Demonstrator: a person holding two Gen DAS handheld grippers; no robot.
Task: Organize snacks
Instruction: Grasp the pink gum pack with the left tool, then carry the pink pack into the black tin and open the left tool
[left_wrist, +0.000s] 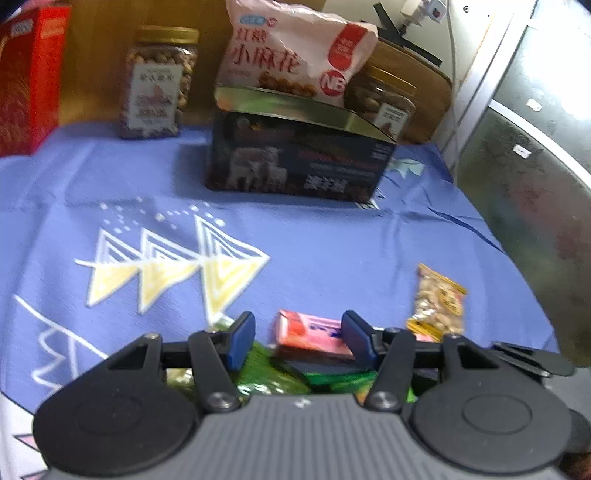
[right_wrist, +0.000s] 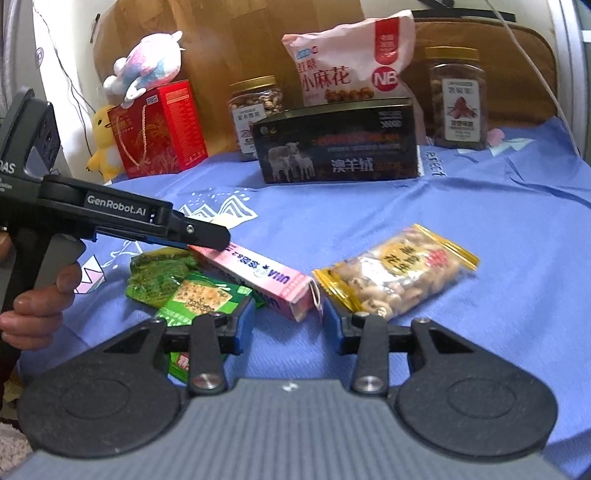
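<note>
Writing runs from "GenRobot.AI" on the left gripper (left_wrist: 297, 338) to "UHA" on the pink box (right_wrist: 258, 277), then "NB" and "小麻花" on the pink bag (right_wrist: 351, 62) above the dark tin (right_wrist: 340, 147), which is marked "澳羊绒". At the back stand a red box (right_wrist: 159, 129) and two gold-lidded jars (right_wrist: 255, 107) of nuts. On the blue cloth (right_wrist: 480, 221), green packets (right_wrist: 159, 277) lie under the pink box, with a clear nut packet (right_wrist: 395, 277) just beside it. Both grippers are part open. The left straddles the box's far end and the right gripper (right_wrist: 290, 325) its near end, and neither clearly clamps it.
</note>
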